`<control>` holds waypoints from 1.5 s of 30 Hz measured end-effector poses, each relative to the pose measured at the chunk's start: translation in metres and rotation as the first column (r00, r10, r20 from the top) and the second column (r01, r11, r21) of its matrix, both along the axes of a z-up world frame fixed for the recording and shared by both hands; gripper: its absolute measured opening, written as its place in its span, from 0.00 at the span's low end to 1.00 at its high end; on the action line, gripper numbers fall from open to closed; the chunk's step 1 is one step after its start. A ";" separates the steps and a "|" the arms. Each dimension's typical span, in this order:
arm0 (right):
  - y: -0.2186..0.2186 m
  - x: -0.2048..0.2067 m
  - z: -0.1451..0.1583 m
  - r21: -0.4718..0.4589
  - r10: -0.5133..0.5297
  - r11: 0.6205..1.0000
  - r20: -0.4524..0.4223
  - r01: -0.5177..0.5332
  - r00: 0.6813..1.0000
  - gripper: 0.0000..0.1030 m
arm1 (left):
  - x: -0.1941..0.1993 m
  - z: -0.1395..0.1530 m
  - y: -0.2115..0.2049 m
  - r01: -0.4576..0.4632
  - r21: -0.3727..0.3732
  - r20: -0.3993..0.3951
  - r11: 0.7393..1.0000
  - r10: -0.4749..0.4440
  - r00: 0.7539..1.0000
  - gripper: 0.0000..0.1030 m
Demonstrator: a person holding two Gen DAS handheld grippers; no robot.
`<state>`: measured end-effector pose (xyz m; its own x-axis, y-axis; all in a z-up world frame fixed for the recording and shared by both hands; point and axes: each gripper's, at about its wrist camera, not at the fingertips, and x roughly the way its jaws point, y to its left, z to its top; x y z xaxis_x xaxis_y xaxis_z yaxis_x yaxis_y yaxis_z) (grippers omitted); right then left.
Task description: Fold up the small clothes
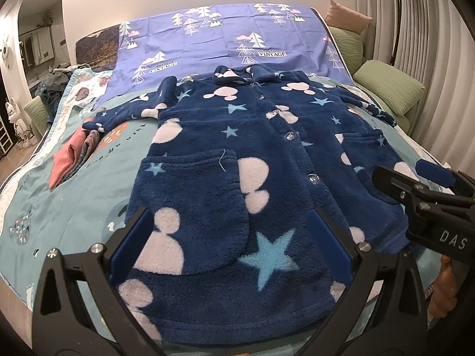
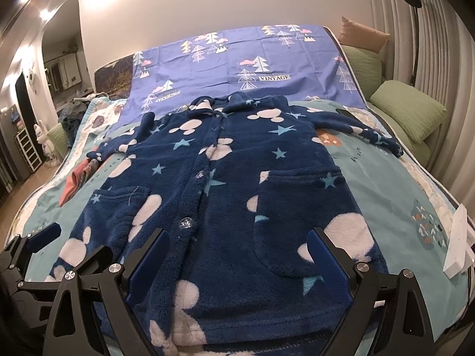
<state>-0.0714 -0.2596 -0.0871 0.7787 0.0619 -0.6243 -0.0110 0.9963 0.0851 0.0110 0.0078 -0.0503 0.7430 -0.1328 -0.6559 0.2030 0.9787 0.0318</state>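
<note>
A small navy fleece robe (image 1: pixel 237 154) with white mouse heads and blue stars lies flat, buttoned, front up, on the bed, sleeves spread to both sides. It also shows in the right wrist view (image 2: pixel 237 178). My left gripper (image 1: pixel 228 246) is open above the robe's lower left hem, holding nothing. My right gripper (image 2: pixel 237 261) is open above the lower right hem, holding nothing. The right gripper also shows at the right edge of the left wrist view (image 1: pixel 406 175), and the left gripper at the left edge of the right wrist view (image 2: pixel 74 243).
The bed has a teal quilt (image 1: pixel 74 207) and a purple tree-print sheet (image 1: pixel 222 38) behind the robe. Folded pink and grey clothes (image 1: pixel 71 157) lie to the left. Green pillows (image 2: pixel 406 112) sit at right. A white flat object (image 2: pixel 458 243) lies near the right bed edge.
</note>
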 end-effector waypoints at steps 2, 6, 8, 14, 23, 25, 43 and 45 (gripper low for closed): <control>-0.001 -0.002 0.002 -0.011 -0.006 1.000 -0.002 0.006 1.000 0.93 | -0.001 0.000 0.000 0.008 -0.006 0.001 1.000 -0.008 1.000 0.99; -0.002 -0.002 0.002 -0.022 -0.026 0.999 -0.018 0.025 0.999 0.93 | -0.004 0.001 -0.002 0.026 -0.020 0.012 0.999 -0.026 1.000 0.96; -0.003 -0.002 0.002 -0.019 -0.028 0.999 -0.017 0.028 0.999 0.93 | -0.003 0.002 -0.002 0.029 -0.020 0.011 0.999 -0.029 1.000 0.96; 0.000 -0.002 0.006 -0.031 -0.019 0.999 -0.001 0.019 1.000 0.93 | 0.007 0.004 0.005 0.009 -0.045 -0.009 0.999 -0.009 1.000 0.96; 0.019 0.028 0.032 -0.073 0.082 0.994 0.025 -0.080 0.996 0.74 | 0.055 0.031 0.058 -0.013 -0.163 0.004 0.986 0.014 1.000 0.96; 0.026 0.041 0.038 -0.096 0.098 0.991 0.024 -0.095 0.995 0.62 | 0.071 0.036 0.079 0.000 -0.220 0.031 0.975 0.007 1.000 0.96; 0.098 0.165 0.019 -0.091 0.197 0.973 -0.133 -0.210 0.971 0.40 | 0.319 -0.050 0.287 -0.415 -0.370 -0.313 0.831 0.309 0.898 0.74; 0.102 0.180 0.015 -0.098 0.184 0.975 -0.151 -0.200 0.971 0.40 | 0.350 -0.065 0.299 -0.445 -0.399 -0.355 0.802 0.313 0.881 0.74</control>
<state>0.1087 -0.1580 -0.0718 0.6633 0.1253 -0.7378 -0.1991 0.9799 -0.0126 0.3613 0.3066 -0.1152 0.6093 -0.2077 -0.7653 -0.2520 0.8643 -0.4353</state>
